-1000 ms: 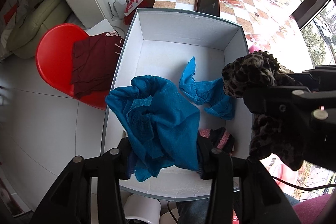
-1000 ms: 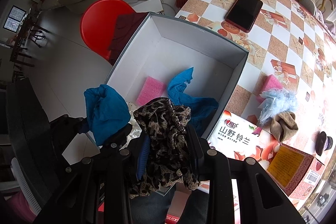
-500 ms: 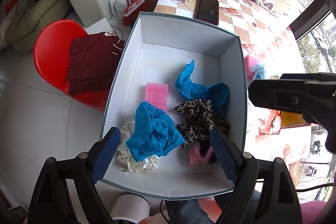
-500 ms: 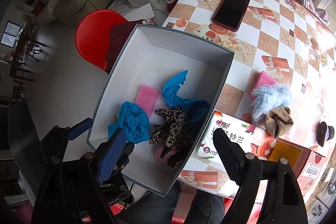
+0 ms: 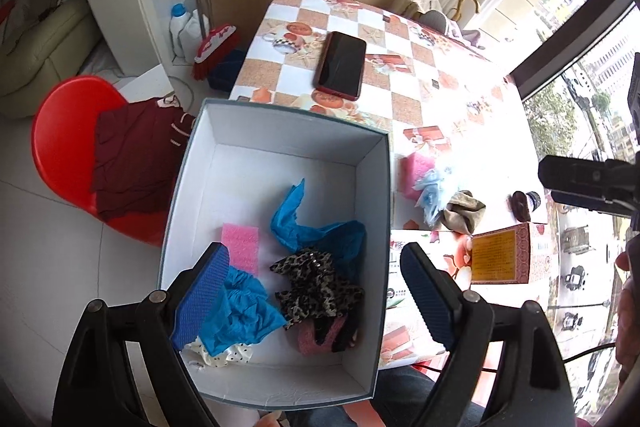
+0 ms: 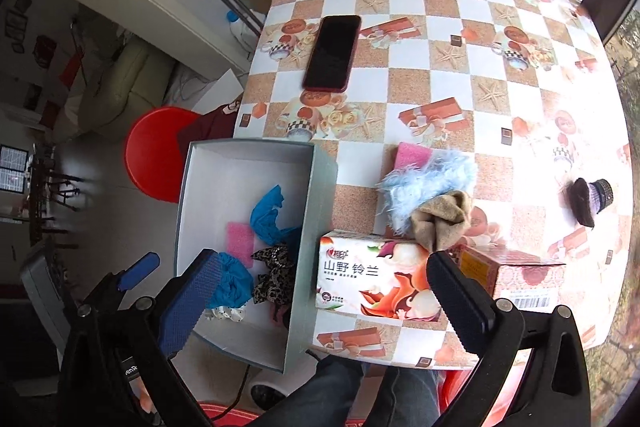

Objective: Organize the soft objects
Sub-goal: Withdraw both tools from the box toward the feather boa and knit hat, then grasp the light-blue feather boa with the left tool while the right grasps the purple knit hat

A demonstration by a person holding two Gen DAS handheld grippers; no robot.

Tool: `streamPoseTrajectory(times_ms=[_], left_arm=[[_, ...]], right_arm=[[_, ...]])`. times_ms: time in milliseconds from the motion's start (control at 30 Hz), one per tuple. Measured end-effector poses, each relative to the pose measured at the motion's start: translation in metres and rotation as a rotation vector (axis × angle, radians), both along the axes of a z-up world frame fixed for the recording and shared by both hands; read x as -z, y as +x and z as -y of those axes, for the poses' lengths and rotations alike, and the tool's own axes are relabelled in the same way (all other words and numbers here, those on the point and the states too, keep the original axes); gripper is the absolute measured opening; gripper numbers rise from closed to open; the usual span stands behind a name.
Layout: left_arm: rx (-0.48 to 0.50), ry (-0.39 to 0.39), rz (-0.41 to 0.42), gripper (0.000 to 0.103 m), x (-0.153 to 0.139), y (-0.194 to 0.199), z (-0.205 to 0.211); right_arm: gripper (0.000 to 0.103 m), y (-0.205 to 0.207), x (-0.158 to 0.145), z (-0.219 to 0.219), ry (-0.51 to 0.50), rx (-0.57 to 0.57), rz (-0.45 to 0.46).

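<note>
A white box (image 5: 280,131) (image 6: 320,187) at the table's left edge holds blue cloths (image 5: 244,311), a leopard-print piece (image 5: 316,287) (image 6: 276,279), a pink sponge (image 5: 240,243) and a pink-black item (image 5: 320,335). On the table lie a fluffy light-blue piece (image 6: 428,187) (image 5: 434,187), a tan cloth (image 6: 440,219) (image 5: 464,215), a pink sponge (image 6: 412,153) and a dark knitted piece (image 6: 590,199). My left gripper (image 5: 312,291) is open and empty above the box. My right gripper (image 6: 320,303) is open and empty above the tissue pack (image 6: 372,279).
A phone (image 6: 332,53) (image 5: 342,65) lies at the back of the checked table (image 6: 500,75). A patterned carton (image 6: 516,275) (image 5: 508,255) stands right of the tissue pack. A red chair (image 5: 68,155) with a maroon garment (image 5: 136,155) stands left of the box.
Both grippers opened and dropped the blue cloth and the leopard-print piece into the box, then rose. The right gripper has moved right, over the table.
</note>
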State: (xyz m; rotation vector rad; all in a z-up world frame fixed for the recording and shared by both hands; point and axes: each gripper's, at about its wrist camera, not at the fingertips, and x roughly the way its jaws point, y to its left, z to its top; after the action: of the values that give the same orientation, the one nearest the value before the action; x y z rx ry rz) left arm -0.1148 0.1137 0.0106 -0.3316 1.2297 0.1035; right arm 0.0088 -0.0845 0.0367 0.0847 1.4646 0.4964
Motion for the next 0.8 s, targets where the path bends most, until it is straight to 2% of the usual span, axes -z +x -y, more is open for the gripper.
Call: streamPoseTrajectory(times_ms=[200,333,533,800], left_arm=[[0.22,0.05,-0.037,0.09,0.006,0.061,0.068],[0.322,0.066,-0.102,0.09,0.029,0.105,0.109],[0.337,0.011,-0.259,0.09,0.081,0.162,0.142],[0.347,0.041,-0.443,0.09,0.138,0.188,0.162]], right_arm=[[0.103,0.024,-0.009,0.099,-0.006,0.217,0.004],[0.103,0.03,0.001,0.168,-0.02,0.358,-0.025],[0.103,0.023,0.043,0.245,-0.041,0.501,-0.119],[0.103,0.033,0.102,0.295,-0.063,0.559,-0.23]])
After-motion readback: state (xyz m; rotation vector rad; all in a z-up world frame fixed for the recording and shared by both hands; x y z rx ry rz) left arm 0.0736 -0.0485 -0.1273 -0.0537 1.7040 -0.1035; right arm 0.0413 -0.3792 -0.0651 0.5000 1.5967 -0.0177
